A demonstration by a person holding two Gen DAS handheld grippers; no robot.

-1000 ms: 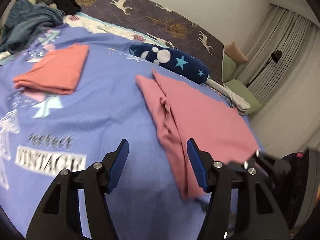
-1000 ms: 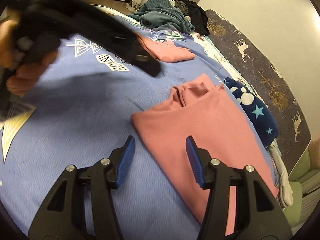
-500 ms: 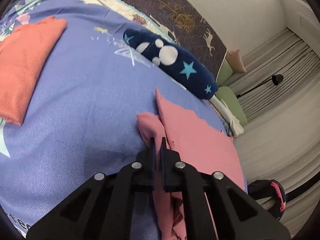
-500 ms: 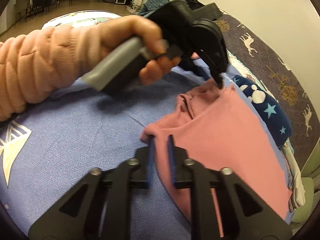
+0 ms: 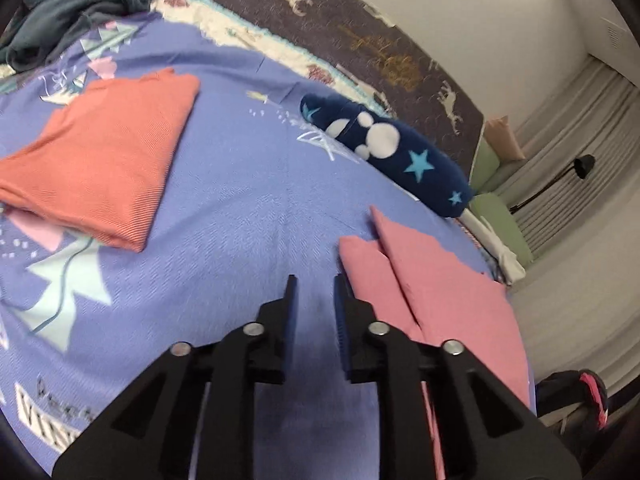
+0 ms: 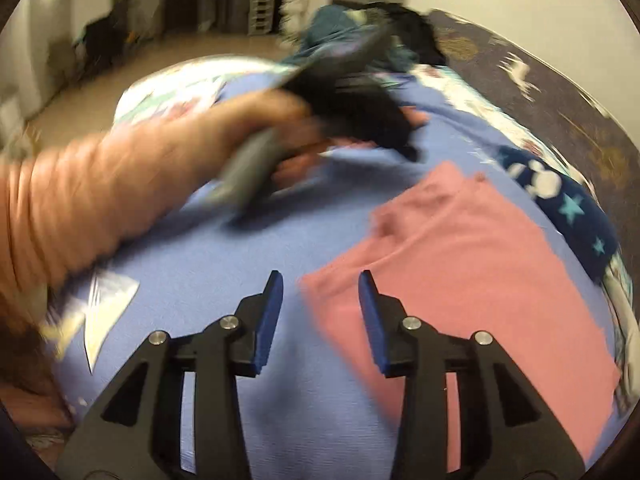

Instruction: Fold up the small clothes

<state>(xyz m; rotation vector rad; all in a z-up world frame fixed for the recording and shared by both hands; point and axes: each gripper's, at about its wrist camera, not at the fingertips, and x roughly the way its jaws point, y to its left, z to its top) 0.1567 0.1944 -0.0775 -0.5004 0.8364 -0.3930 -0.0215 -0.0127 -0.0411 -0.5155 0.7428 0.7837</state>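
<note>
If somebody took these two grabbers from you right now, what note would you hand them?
Left gripper: jaws opening, nothing between them, beside the pink garment.
Right gripper: jaws opening over the pink garment's near corner, not pinching it.
Pink garment lies flat on the blue bedspread, a narrow strip folded along one side.
Orange garment: already folded, set aside.
Left: finish folding the pink one.

Starry navy pillow (image 5: 392,152) on purple bedspread (image 5: 240,208); floor lamp (image 5: 576,168) by curtains (image 5: 592,128).

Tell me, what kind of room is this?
Most likely a bedroom at home. The clothes lie on a bed with a purple printed bedspread, a star-patterned navy pillow rests near its far edge, and curtains hang beside a floor lamp.
</note>
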